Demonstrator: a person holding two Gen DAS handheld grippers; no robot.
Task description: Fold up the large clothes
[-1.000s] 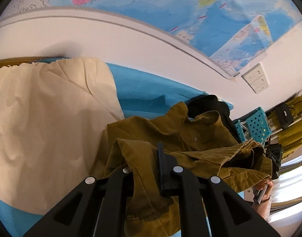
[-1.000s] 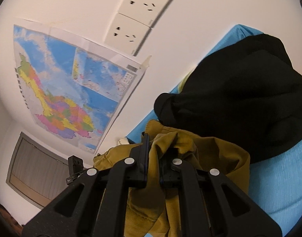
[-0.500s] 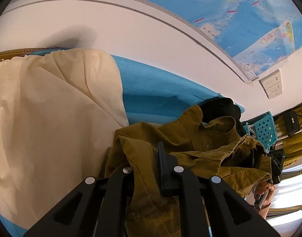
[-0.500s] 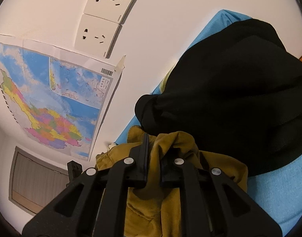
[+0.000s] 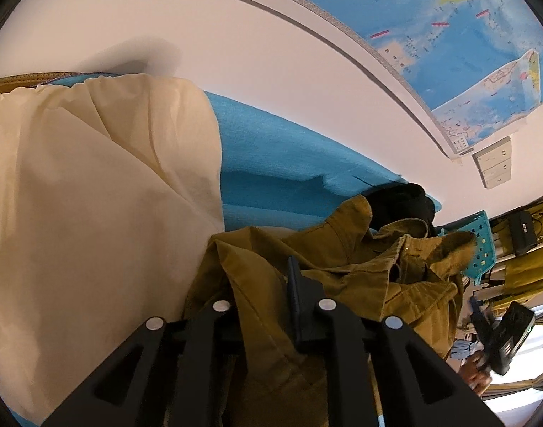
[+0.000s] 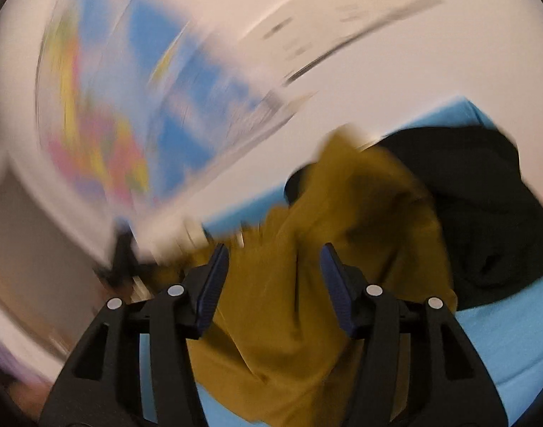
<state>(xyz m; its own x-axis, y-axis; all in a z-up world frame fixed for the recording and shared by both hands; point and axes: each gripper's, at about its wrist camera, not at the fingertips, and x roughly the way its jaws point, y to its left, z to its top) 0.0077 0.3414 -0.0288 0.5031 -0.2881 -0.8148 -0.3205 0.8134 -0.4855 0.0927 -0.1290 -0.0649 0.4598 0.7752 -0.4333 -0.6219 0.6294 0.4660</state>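
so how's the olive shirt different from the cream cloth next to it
The olive shirt is dark, bunched and creased, with a collar and buttons; the cream cloth is pale, plain and spread broadly. The shirt runs between the left gripper fingers; the cream cloth lies untouched. Both rest on the blue cover.

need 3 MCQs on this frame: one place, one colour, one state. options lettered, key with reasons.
1. Where does the cream cotton garment lie in the left wrist view?
A. left of the olive-brown corduroy shirt
B. on top of it
C. on the wall

2. What colour is the cloth surface under the clothes?
A. red
B. blue
C. grey

3. How do the right gripper's jaws stand?
A. clamped shut
B. apart, opening
C. out of view

Key: 1 A, the cream cloth fills the left side; 2 B, blue shows between the garments; 3 B, the pads stand clear either side of the shirt.
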